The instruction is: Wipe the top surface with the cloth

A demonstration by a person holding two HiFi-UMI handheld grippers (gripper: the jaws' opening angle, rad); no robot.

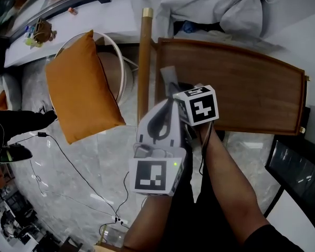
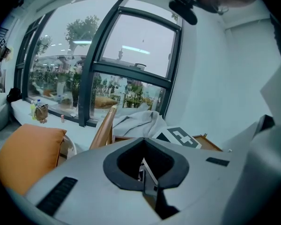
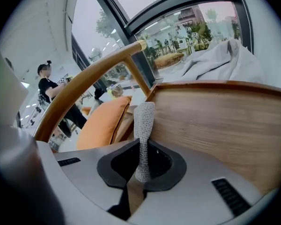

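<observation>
The cloth (image 3: 143, 125), a grey knitted strip, looks light, soft and floppy, best pinched at a bunched edge; it stands upright at the centre of the right gripper view, clamped in the shut jaws of the right hand-held gripper (image 3: 140, 170), in front of the wooden tabletop (image 3: 215, 125) that fills the frame's right. The left hand-held gripper (image 2: 147, 179) has its jaws together on nothing; no container can be made out.

Cushion (image 1: 81, 85) on chair (image 1: 122, 62) left of table (image 1: 241, 85); sheet (image 1: 199, 4) beyond.
</observation>
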